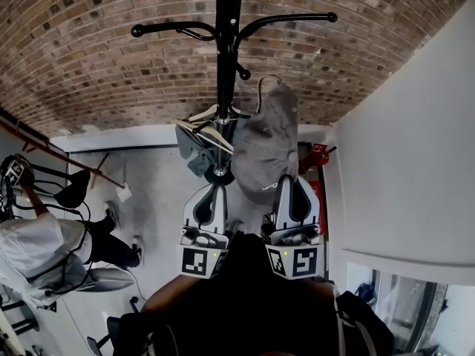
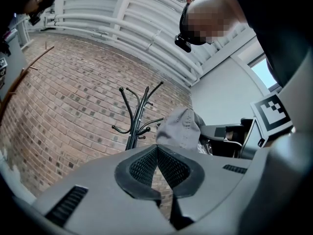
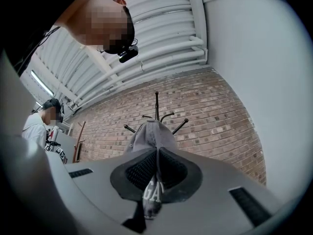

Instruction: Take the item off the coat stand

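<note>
The grey cap (image 1: 267, 136) is in your right gripper (image 3: 156, 168), whose jaws are pinched shut on a thin fold at its printed edge. The crown rises in front of the coat stand (image 1: 227, 43), its back strap close to a short hook; whether it has cleared that hook cannot be told. Expect it to be very light, soft and floppy, so it will droop and swing from that one pinch. The cloth should not slip much, but a thin fold can creep out, so a bite on the stiffer brim would carry it more surely. Your left gripper (image 2: 157, 168) has its jaws closed together on nothing and could steady the crown. Hangers (image 1: 211, 128) hang low on the same pole, just beside the cap. Around you are a brick wall (image 1: 89, 43), a white wall (image 1: 401, 162) to your right, a grey floor (image 1: 152, 176) and a person (image 1: 44, 251) at your left.
</note>
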A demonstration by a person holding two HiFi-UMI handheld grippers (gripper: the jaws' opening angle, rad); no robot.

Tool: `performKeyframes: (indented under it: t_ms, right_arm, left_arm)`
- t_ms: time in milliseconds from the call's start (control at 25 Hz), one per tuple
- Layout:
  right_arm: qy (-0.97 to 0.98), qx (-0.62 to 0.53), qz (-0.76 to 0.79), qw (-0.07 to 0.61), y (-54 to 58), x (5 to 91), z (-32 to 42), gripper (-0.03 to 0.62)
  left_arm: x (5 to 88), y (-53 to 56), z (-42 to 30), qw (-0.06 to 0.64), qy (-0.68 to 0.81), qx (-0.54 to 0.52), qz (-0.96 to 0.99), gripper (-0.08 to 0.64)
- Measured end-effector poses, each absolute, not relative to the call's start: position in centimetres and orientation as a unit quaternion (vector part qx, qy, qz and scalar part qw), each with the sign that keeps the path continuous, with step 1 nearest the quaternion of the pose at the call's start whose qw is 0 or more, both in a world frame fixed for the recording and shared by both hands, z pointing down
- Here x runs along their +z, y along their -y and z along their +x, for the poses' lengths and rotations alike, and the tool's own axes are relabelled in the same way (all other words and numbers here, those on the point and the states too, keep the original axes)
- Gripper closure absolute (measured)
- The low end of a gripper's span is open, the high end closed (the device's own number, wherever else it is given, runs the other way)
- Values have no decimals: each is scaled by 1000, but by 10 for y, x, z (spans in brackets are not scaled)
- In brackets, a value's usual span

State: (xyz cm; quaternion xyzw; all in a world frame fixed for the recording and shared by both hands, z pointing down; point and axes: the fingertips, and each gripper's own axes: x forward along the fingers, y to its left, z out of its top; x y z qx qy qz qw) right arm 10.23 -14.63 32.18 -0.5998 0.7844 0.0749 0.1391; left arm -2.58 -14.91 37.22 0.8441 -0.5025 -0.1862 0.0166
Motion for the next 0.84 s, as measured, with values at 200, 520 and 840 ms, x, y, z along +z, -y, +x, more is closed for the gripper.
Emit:
performKeyframes:
  t_ms: [200,520,840]
  right_arm:
    - [-788,72,-597,133,141,325,99,566]
    - [-786,75,-601,125,136,325,103,566]
    - [-783,74,-606,120,135,327,108,566]
  left_arm:
    - [372,144,-27,14,504,-191,842,543]
    - [370,139,-24,23,497,-199,844,543]
    - [373,139,-22,30,497,-202,843,543]
